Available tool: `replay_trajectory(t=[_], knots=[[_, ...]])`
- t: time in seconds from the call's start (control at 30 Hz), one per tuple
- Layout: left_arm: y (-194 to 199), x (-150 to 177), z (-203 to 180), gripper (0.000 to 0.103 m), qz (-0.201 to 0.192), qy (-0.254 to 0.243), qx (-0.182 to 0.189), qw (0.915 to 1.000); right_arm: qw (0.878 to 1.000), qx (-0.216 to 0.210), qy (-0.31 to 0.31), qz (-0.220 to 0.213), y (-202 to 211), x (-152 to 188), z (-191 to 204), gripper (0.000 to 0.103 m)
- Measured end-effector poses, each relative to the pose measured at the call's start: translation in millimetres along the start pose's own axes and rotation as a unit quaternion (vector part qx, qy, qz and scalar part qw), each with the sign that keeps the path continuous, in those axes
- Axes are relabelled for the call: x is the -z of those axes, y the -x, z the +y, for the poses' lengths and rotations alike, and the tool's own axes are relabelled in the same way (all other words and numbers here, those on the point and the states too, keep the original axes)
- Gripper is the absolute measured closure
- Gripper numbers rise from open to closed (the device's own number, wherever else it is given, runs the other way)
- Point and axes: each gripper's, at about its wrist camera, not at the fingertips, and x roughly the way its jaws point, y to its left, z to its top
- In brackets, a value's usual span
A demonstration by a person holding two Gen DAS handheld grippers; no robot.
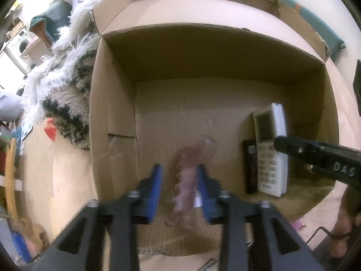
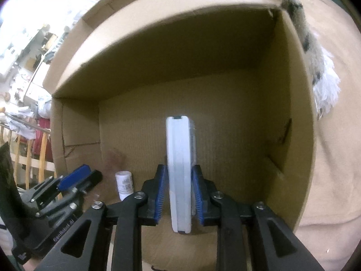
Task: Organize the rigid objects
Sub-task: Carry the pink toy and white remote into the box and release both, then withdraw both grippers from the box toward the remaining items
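An open cardboard box (image 1: 117,113) fills both views. My left gripper (image 1: 179,169) stands open over its floor. A blurred, pinkish translucent object (image 1: 187,176) with a bumpy edge is between the blue pads, with a clear gap on its left side. A white remote (image 2: 180,169) stands on its long edge inside the box (image 2: 76,131), between the pads of my right gripper (image 2: 179,167), which are slightly apart from it. The same remote (image 1: 269,149) leans beside a black remote (image 1: 250,164), with the right gripper (image 1: 279,144) at it. The left gripper (image 2: 88,176) shows at the lower left.
A small white labelled bottle (image 2: 124,185) stands on the box floor between the two grippers. A shaggy white and black rug (image 1: 67,90) presses against the box's left side. A teal item (image 1: 315,22) lies behind the box. A hand (image 1: 343,225) holds the right gripper.
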Motion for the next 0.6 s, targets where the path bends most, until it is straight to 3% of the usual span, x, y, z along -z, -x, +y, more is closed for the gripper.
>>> replay_trajectory(t=[0.03, 0.07, 0.1, 0.17, 0.6], knots=[[1, 0, 1, 0.048, -0.003, 0.003, 0.002, 1.0, 1.0, -0.008, 0.0, -0.005, 3, 0, 0, 0.065], [5, -1, 2, 0.043, -0.015, 0.011, 0.004, 0.9998, 1.0, -0.016, -0.001, -0.012, 6, 0, 0, 0.046], [8, -1, 3, 0.043, -0.022, 0.015, 0.004, 0.9996, 1.0, -0.022, -0.002, -0.019, 9, 0, 2, 0.037], [13, -5, 5, 0.043, -0.033, 0.02, 0.001, 0.9993, 0.999, -0.034, 0.001, -0.029, 13, -1, 5, 0.032], [15, -7, 14, 0.043, -0.029, 0.026, -0.012, 0.9992, 0.999, -0.022, 0.011, -0.029, 15, -2, 11, 0.03]])
